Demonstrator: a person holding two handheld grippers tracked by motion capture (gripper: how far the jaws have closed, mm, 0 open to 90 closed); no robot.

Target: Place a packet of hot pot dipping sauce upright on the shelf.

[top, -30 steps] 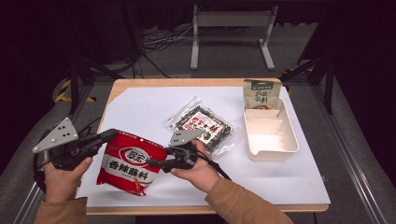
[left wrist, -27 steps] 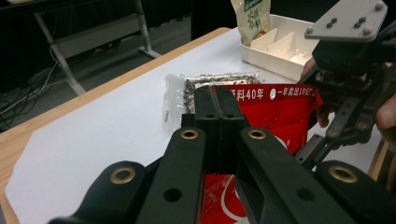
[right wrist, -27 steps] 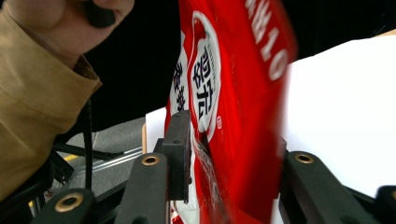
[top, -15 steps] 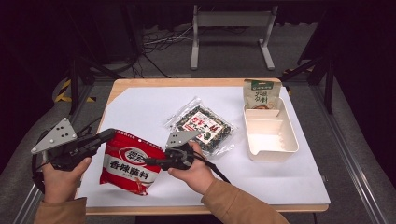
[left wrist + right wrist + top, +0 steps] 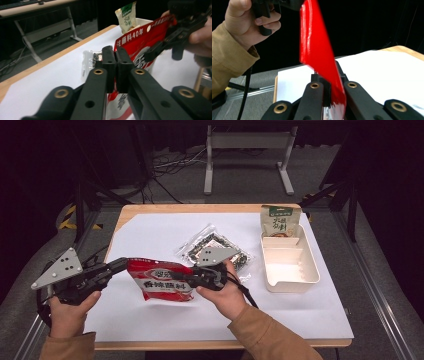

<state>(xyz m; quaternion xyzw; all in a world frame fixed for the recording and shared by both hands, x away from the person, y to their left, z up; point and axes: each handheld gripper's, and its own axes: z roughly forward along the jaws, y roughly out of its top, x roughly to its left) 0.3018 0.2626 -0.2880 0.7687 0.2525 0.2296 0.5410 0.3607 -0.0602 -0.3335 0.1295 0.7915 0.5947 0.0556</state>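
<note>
A red snack packet (image 5: 160, 280) with white print hangs above the white sheet, stretched between both grippers. My left gripper (image 5: 125, 264) pinches its left edge; its jaws have just been opening slightly, but in the left gripper view they (image 5: 115, 51) still stand almost together with the packet (image 5: 140, 40) between them. My right gripper (image 5: 189, 282) is shut on the packet's right edge. In the right gripper view the red film (image 5: 314, 42) rises edge-on from between the jaws of the right gripper (image 5: 329, 75) toward the other hand.
A clear packet of dark seaweed (image 5: 215, 251) lies just behind my right hand. A cream two-part tray (image 5: 292, 289) sits at the right, with a green-and-white pouch (image 5: 280, 222) leaning at its far end. White sheet (image 5: 300, 320) covers the wooden table.
The right gripper has closed on the packet's right edge and risen. The packet has come up off the sheet and now hangs between both grippers. The left hand stayed put.
</note>
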